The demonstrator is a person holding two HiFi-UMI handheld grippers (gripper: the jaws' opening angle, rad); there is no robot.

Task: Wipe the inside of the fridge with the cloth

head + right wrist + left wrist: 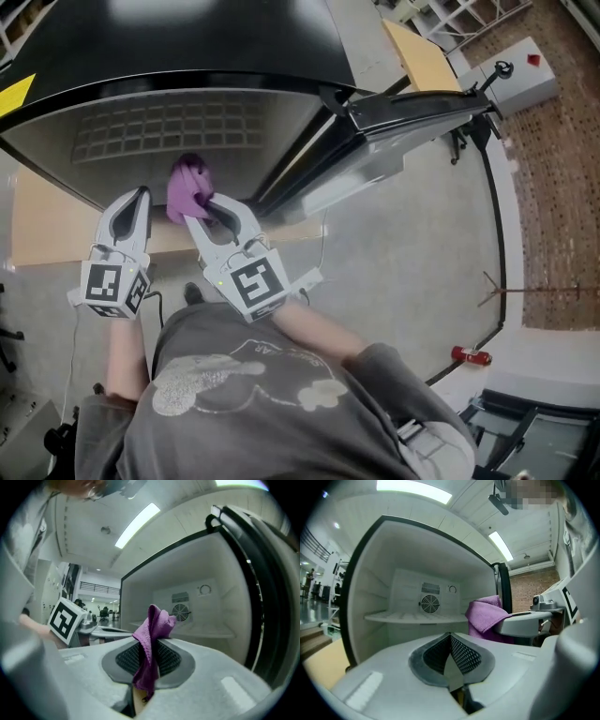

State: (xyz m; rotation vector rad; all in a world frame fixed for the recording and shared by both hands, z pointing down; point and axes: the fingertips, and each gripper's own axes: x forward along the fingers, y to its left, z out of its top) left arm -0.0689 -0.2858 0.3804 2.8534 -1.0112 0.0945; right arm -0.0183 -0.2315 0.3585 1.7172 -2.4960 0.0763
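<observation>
I stand on a pale grey floor [412,253], with a light wooden board [47,230] lying at my left and a white box [520,82] far off to my right. A brick wall [529,581] rises beyond. Long strip lights [415,490] glow on the white ceiling [459,517].

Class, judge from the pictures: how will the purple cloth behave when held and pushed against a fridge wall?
Probably floppy: the purple fabric cloth folds and droops over the right tongs shut on it. Likely light: one pinch holds it all up. Pushed along the white fridge shelf, it may bunch up rather than stay flat.
</observation>
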